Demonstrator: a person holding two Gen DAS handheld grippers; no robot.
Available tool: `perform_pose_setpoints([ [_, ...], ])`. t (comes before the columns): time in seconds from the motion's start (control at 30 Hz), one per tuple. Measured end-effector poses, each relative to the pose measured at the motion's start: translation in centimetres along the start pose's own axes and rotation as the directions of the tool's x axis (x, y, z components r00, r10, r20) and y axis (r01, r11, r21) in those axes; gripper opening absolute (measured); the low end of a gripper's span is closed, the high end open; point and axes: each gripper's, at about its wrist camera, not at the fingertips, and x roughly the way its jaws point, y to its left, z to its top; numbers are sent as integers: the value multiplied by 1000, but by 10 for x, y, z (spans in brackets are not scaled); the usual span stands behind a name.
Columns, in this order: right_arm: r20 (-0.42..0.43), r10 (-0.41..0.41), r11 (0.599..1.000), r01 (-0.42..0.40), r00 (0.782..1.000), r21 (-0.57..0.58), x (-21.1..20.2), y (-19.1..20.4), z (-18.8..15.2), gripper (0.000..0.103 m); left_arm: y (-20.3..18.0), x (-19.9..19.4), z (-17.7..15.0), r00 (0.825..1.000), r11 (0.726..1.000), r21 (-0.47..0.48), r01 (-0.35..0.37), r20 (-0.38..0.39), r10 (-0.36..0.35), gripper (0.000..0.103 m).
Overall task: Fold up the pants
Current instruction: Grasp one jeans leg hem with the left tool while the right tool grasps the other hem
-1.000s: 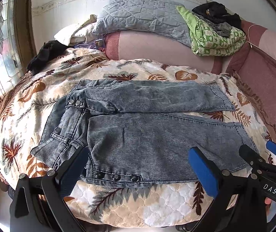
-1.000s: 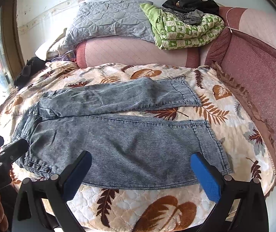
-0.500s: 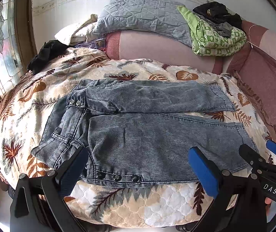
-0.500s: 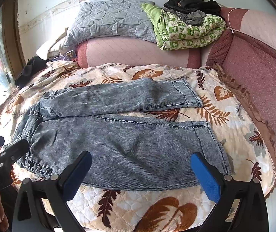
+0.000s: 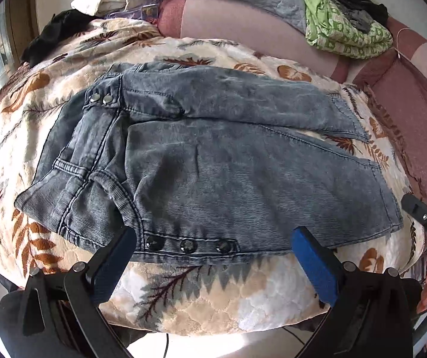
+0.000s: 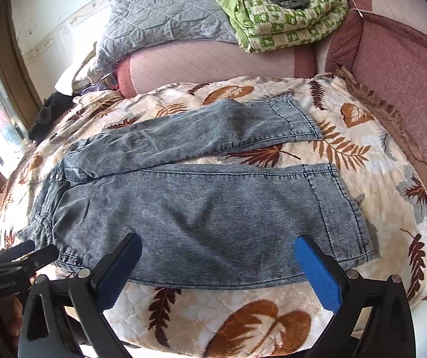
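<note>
Grey-blue denim pants lie flat on a leaf-patterned blanket, waistband to the left, both legs running right and spread apart. They also show in the right wrist view. My left gripper is open and empty, hovering over the near edge of the waistband by three snap buttons. My right gripper is open and empty, over the near edge of the nearer leg. The near leg's cuff lies to the right of it.
A pink sofa back runs behind the blanket, with a grey quilt, a green-patterned quilt and dark clothes on top. A dark garment and a window are at the left. A pink armrest is at the right.
Both grippers have moved closer and lower toward the near edge of the pants. The pants have not moved. Both grippers stay open.
</note>
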Motion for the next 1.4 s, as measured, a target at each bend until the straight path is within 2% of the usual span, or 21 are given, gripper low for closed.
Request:
perform_pose_setpoints([
  [0.1, -18, -30, 999, 30, 999, 18, 12, -23, 12, 103, 7, -1, 6, 999, 999, -10, 49, 16, -49, 103],
  [0.17, -24, -48, 999, 49, 999, 17, 19, -34, 21, 103, 11, -15, 23, 995, 997, -24, 75, 70, -73, 103],
  [0.23, -24, -63, 998, 64, 998, 22, 24, -45, 34, 103, 17, -44, 54, 981, 994, -37, 103, 167, -95, 103],
  [0.3, -15, -74, 997, 74, 997, 21, 27, -53, 47, 103, 24, -85, 85, 941, 994, -49, 99, 329, -77, 103],
  [0.37, -3, -85, 996, 85, 996, 14, 31, -57, 59, 103, 34, -109, 105, 875, 994, -47, 97, 480, -62, 103],
  [0.4, 0, -89, 996, 89, 996, 10, 33, -59, 66, 103, 41, -106, 110, 856, 994, -45, 99, 514, -61, 103],
  [0.43, 5, -89, 996, 89, 996, 8, 37, -61, 73, 103, 50, -91, 115, 873, 994, -82, 69, 488, -20, 103],
  [0.47, 13, -86, 996, 85, 996, 11, 40, -64, 81, 103, 59, -67, 121, 922, 992, -127, 10, 385, 40, 103],
  [0.5, 18, -82, 996, 82, 996, 20, 45, -69, 90, 103, 67, -44, 127, 956, 991, -134, -15, 288, 53, 102],
  [0.53, 14, -75, 997, 75, 997, 34, 51, -74, 100, 103, 75, -31, 129, 958, 990, -135, -27, 280, 65, 101],
  [0.6, -11, -44, 997, 44, 999, 65, 67, -89, 122, 103, 91, -19, 130, 933, 978, -185, -101, 324, 157, 101],
  [0.7, -40, 0, 997, 3, 999, 75, 98, -110, 162, 103, 117, 10, 153, 965, 976, -213, -50, 241, 103, 101],
  [0.8, -97, 75, 990, -63, 992, 126, 141, -136, 208, 103, 131, 40, 182, 969, 970, -194, -144, 172, 178, 101],
  [0.87, -140, 131, 976, -102, 981, 195, 176, -156, 235, 103, 140, 59, 201, 973, 969, -188, -161, 132, 188, 101],
  [0.93, -197, 132, 970, -85, 972, 229, 212, -168, 256, 102, 153, 78, 220, 985, 970, -202, -136, 73, 153, 101],
  [1.03, -264, 90, 977, -34, 960, 211, 256, -173, 275, 90, 166, 111, 243, 996, 967, -239, -92, -21, 89, 101],
  [1.13, -299, 65, 984, -11, 952, 178, 282, -175, 284, 76, 174, 137, 257, 993, 962, -256, -99, -82, 81, 101],
  [1.27, -321, 68, 989, -21, 945, 148, 303, -172, 286, 60, 181, 151, 265, 995, 960, -273, -71, -87, 49, 101],
  [1.33, -338, 60, 992, -19, 939, 122, 310, -169, 284, 52, 183, 153, 266, 996, 960, -275, -48, -81, 27, 97],
  [1.37, -339, 53, 994, -16, 939, 109, 313, -167, 283, 47, 184, 155, 267, 997, 960, -277, -38, -80, 16, 85],
  [1.4, -336, 43, 995, -10, 941, 99, 314, -166, 282, 41, 185, 157, 267, 996, 961, -277, -25, -90, 0, 65],
])
